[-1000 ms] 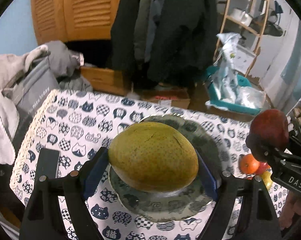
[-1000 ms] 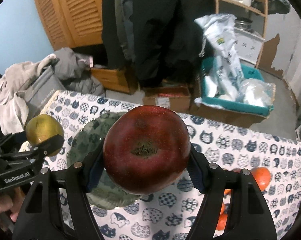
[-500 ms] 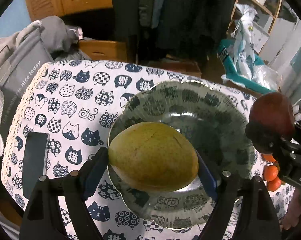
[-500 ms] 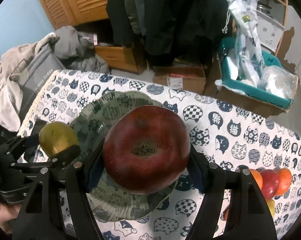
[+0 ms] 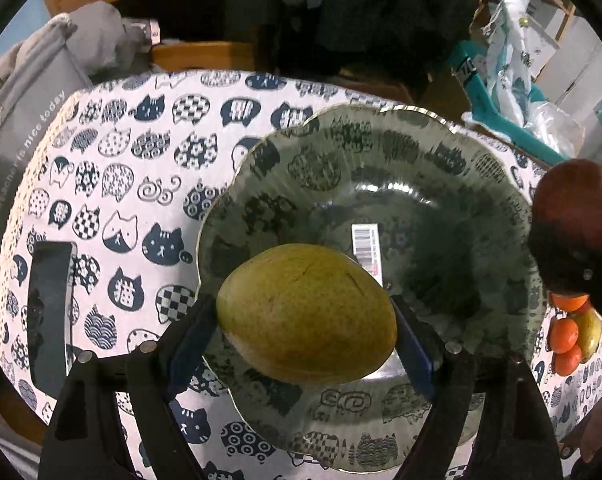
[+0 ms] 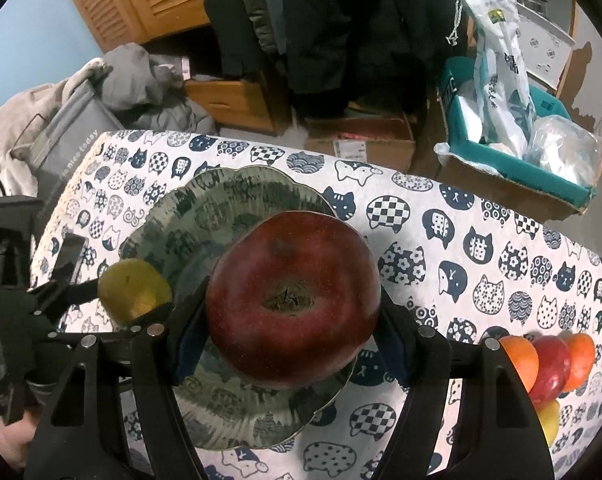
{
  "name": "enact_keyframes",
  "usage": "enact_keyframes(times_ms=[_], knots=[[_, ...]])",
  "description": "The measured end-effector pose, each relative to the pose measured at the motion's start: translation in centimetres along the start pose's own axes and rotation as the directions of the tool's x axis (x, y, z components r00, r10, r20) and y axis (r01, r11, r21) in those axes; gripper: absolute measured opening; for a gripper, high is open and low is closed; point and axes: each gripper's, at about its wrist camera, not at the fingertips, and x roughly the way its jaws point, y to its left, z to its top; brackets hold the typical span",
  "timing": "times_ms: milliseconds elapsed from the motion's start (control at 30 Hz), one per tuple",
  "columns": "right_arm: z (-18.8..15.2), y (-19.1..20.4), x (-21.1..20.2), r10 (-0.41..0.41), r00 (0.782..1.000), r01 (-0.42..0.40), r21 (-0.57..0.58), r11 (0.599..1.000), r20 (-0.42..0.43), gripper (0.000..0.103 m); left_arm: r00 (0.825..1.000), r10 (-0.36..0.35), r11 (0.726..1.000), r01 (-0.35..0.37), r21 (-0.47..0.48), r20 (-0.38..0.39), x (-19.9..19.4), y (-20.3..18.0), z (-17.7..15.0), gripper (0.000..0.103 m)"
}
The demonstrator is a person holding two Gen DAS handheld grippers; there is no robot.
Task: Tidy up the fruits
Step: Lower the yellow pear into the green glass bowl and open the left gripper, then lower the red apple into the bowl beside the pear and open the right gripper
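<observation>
My left gripper is shut on a yellow-green mango and holds it above the near side of a glass scalloped plate. My right gripper is shut on a dark red apple over the same plate. In the right wrist view the mango and left gripper show at the plate's left edge. In the left wrist view the apple shows at the plate's right edge. The plate holds only a barcode sticker.
The table has a cat-print cloth. A pile of oranges, a red apple and a yellow fruit lies at the right. A dark phone lies at the left. Clothes, boxes and a teal crate stand beyond the table.
Both grippers have moved forward and tilted down over the plate, which now looks larger and closer. Each still holds its fruit.
</observation>
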Motion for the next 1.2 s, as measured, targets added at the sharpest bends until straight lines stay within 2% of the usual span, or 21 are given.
enact_keyframes(times_ms=[367, 633, 667, 767, 833, 967, 1200], knots=[[0.0, -0.2, -0.4, 0.003, 1.0, -0.003, 0.007, 1.0, 0.0, 0.073, 0.997, 0.004, 1.0, -0.004, 0.004, -0.075, 1.9, -0.5, -0.8, 0.086], [0.0, -0.1, -0.5, 0.005, 1.0, -0.005, 0.014, 1.0, 0.0, 0.073, 0.996, 0.027, 0.999, -0.024, 0.035, -0.081, 2.4, -1.2, -0.7, 0.086], [0.0, -0.1, -0.5, 0.005, 1.0, -0.005, 0.016, 1.0, 0.0, 0.073, 0.997, 0.023, 0.999, -0.021, 0.035, -0.079, 2.4, -1.2, -0.6, 0.088], [0.0, -0.2, -0.4, 0.004, 1.0, -0.004, 0.017, 1.0, -0.004, 0.073, 0.999, 0.033, 0.998, -0.032, 0.051, -0.026, 1.3, -1.4, -0.3, 0.103], [0.0, -0.2, -0.3, 0.005, 1.0, -0.005, 0.018, 1.0, -0.007, 0.073, 1.0, 0.026, 0.998, -0.026, 0.055, 0.006, 0.5, -1.7, 0.0, 0.102], [0.0, -0.3, -0.1, 0.007, 1.0, -0.006, 0.02, 1.0, -0.013, 0.073, 1.0, 0.018, 0.999, -0.017, 0.041, -0.011, 0.4, -1.3, -0.1, 0.102], [0.0, -0.2, 0.8, 0.011, 0.999, -0.01, 0.024, 1.0, -0.035, 0.073, 1.0, -0.012, 0.999, 0.012, -0.051, 0.007, -1.6, 1.4, -0.5, 0.102]])
